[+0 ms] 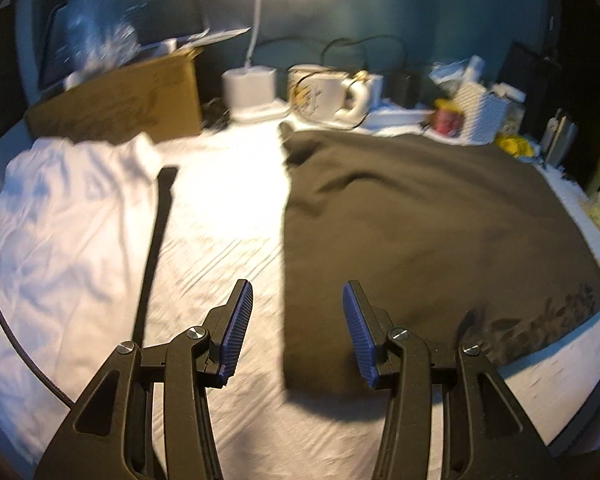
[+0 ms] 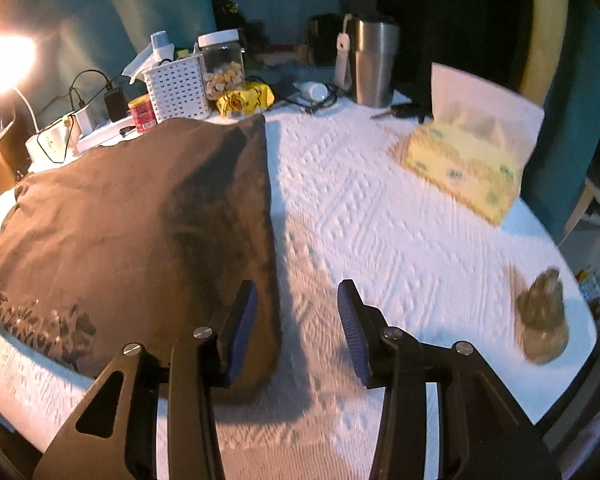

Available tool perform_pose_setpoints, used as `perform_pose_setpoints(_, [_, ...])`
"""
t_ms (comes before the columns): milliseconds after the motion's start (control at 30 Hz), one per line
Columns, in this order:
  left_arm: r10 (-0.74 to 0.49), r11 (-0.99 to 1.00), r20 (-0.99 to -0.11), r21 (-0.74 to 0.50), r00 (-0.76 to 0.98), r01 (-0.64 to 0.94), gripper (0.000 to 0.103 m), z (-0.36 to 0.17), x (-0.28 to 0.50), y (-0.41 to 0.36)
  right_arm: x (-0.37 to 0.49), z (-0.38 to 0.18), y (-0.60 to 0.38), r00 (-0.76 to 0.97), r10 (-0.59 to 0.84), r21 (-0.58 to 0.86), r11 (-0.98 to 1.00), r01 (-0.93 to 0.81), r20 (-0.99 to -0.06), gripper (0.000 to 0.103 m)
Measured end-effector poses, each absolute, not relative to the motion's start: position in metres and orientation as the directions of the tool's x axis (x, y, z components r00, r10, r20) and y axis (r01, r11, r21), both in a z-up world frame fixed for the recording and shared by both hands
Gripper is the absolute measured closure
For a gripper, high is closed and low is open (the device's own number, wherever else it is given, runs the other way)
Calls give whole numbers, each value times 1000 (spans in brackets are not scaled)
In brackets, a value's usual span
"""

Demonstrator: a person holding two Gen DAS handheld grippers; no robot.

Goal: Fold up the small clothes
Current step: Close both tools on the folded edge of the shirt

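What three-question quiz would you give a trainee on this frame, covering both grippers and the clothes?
1. True or false: the left gripper grips the dark shirt.
2. What lies left of the dark shirt in the left wrist view? A) tissue box B) white garment C) steel cup
3. Fill in: in the right wrist view the right gripper hovers over the dark shirt's ____ edge.

Key:
1. False; its jaws stand open with nothing between them.
2. B, the white garment.
3. Right; the shirt's edge runs under the jaws, which are open and empty.
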State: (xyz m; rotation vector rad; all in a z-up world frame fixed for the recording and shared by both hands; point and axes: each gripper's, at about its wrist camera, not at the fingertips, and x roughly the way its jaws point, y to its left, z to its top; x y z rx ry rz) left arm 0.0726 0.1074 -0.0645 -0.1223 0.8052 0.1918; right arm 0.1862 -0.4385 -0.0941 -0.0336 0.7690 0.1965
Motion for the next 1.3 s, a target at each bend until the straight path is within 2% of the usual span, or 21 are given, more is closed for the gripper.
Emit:
perform_pose_setpoints(267, [121,968,-758,-53,641,-245,56,-84,60,121,169,-109,-449,674,254,170,967,-189,-693,58])
perform_pose_setpoints(467, [84,976,-773,-62,629,-207,56,-90,60,114,157,-115,-443,680,300,248,953,-176,-670,59])
perform_pose_setpoints(600, [92,981,-776,-37,624,-192,56,-92,61,107,150,-116,-433,702,289,246,955,-165,-651,59])
perform_pose_setpoints(633, [91,981,-776,-38,624,-190,57,-92,60,107,149,-116,-429,702,294,243,954,-175,-649,63])
perform_pose_setpoints(667, [88,983,-776,-34,624,-182,59,-92,59,106,149,-116,-425,694,300,238,953,-188,-654,74])
perform_pose_setpoints(700, [80,986,-777,-31,625,-164,66,-91,58,103,149,-116,-422,695,300,229,953,-196,-654,77])
perform_pose_setpoints(733, [51,991,-777,-36,627,-126,90,-90,57,98,149,-116,-420,692,303,222,953,-208,-655,84])
perform_pose_setpoints(767, [39,995,-781,-30,623,-99,97,-89,56,94,149,-115,-418,689,312,223,950,-218,-654,89])
perform_pose_setpoints(867, [89,996,-780,56,619,-72,101,-86,51,80,149,-113,-419,692,319,218,948,-233,-647,91])
perform_pose_setpoints(1300, [60,997,-785,16,616,-76,102,-65,18,73,137,-93,-429,724,261,92,960,-265,-639,92])
